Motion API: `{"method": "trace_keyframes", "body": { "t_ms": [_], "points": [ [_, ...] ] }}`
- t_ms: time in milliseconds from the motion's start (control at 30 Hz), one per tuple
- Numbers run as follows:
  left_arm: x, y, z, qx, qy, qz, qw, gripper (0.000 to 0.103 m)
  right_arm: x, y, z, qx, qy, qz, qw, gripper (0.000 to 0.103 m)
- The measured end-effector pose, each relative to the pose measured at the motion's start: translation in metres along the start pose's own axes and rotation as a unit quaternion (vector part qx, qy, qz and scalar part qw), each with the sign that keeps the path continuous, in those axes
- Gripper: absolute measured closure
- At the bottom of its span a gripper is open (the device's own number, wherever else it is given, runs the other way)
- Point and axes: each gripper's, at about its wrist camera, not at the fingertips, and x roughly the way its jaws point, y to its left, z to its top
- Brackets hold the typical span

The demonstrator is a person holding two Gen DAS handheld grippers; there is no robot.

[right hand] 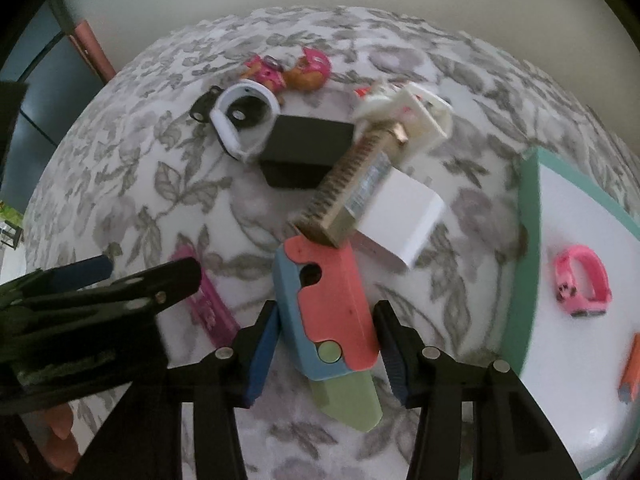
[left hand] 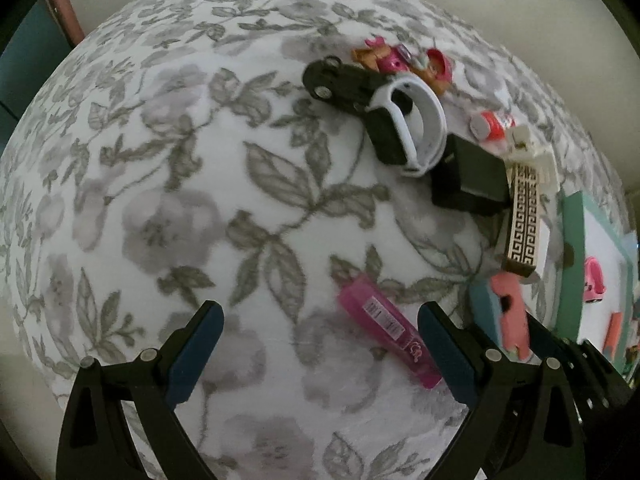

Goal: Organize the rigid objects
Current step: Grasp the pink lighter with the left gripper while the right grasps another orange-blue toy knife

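My right gripper (right hand: 326,354) is shut on a coral, blue and green toy knife (right hand: 324,304), its pads against the toy's two sides just above the floral cloth. The same toy knife (left hand: 512,312) shows at the right edge of the left wrist view. My left gripper (left hand: 320,344) stands open over the cloth, with a pink tube (left hand: 384,332) lying between its fingers, close to the right one. In the right wrist view the left gripper (right hand: 152,268) reaches in from the left above the pink tube (right hand: 212,308).
A teal-rimmed white tray (right hand: 528,240) at the right holds a pink watch (right hand: 582,284) and an orange item (right hand: 630,368). Behind lie a gold patterned box (right hand: 344,196), white charger (right hand: 404,216), black box (right hand: 308,140), white-band watch (right hand: 244,120), black toy car (left hand: 340,80) and pink dolls (right hand: 296,66).
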Motion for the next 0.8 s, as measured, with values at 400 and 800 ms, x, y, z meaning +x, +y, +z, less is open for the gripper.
{"method": "trace_keyframes", "body": {
  "t_ms": [400, 800],
  "points": [
    [0.008, -0.031, -0.010, 0.052, 0.001, 0.026, 0.9983, 0.038, -0.013, -0.030, -0.023, 0.050, 0.023, -0.007, 0.998, 0.052],
    [-0.002, -0.044, -0.017, 0.060, 0.006, 0.033, 0.9976, 0.079, -0.026, -0.030, -0.043, 0.041, 0.031, -0.018, 0.999, 0.053]
  ]
}}
